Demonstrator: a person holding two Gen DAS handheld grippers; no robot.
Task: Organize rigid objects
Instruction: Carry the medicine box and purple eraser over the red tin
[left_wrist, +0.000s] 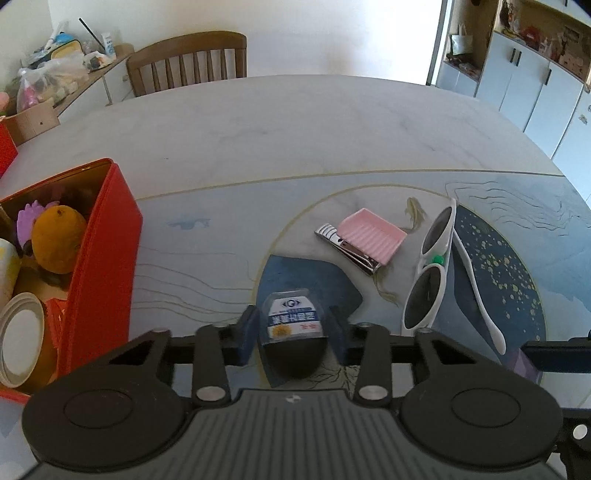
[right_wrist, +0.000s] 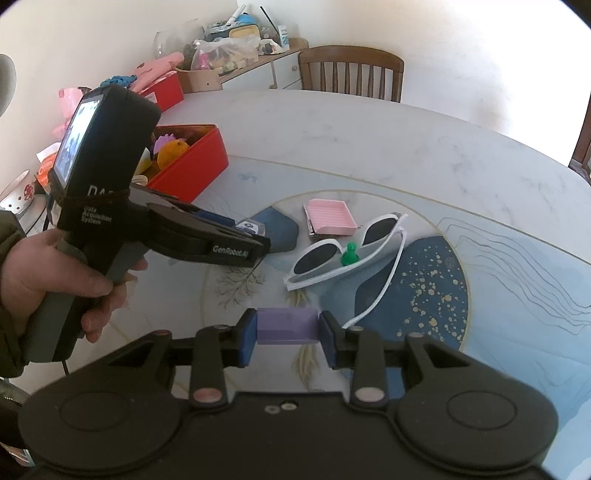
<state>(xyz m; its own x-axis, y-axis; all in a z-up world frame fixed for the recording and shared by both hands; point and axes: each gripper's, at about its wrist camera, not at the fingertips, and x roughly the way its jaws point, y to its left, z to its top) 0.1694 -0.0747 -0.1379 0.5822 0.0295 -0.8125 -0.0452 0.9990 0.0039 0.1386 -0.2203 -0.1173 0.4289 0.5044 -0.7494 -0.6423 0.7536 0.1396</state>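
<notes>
Left gripper (left_wrist: 293, 325) pinching labelled case (left_wrist: 293, 321); right gripper (right_wrist: 287, 326), its own view only, pinching purple block (right_wrist: 287, 325)

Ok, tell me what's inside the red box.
The red box holds an orange fruit, a purple spiky toy, a tape roll and part of a pale cup. Whatever lies beneath them is hidden.

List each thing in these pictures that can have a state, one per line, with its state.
Left hand-held gripper: shut on a small labelled case.
Right hand-held gripper: shut on a purple block.
Red box: open, lidless, holding items.
White sunglasses: temples unfolded, lying on the table.
Green pawn: upright against the sunglasses.
Pink tray: upright, nothing in it.
Nail clipper: lever folded flat.
</notes>
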